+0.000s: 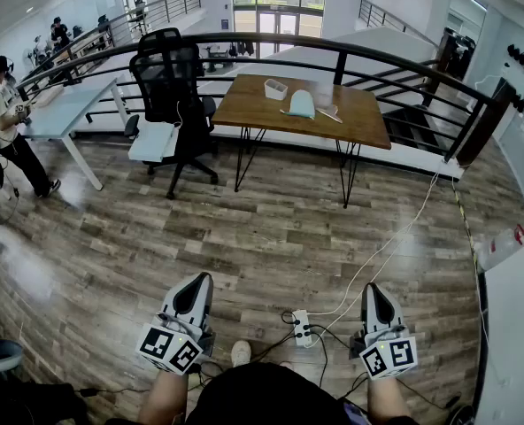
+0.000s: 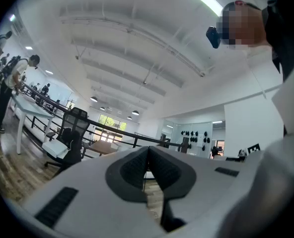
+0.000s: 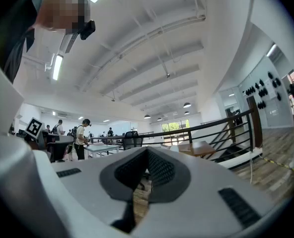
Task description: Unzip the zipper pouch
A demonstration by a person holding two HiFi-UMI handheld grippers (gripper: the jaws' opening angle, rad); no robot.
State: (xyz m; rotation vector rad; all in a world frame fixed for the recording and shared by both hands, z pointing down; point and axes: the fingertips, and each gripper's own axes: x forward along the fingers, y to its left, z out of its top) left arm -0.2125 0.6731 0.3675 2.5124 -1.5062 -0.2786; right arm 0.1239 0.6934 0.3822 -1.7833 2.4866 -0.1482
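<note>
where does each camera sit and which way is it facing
Head view: on the head, facing forward-down to the wooden table; left gripper, right gripper, forearms show.
Left gripper view: on that gripper, level along its shut jaws toward the office chair; person's torso at right.
Right gripper view: likewise, shut jaws; torso at left.
Shared: all show chair and table.

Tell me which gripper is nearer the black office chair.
Left. The left gripper is roughly in line with the office chair, far short of it; the right gripper is farther off to its right.
</note>
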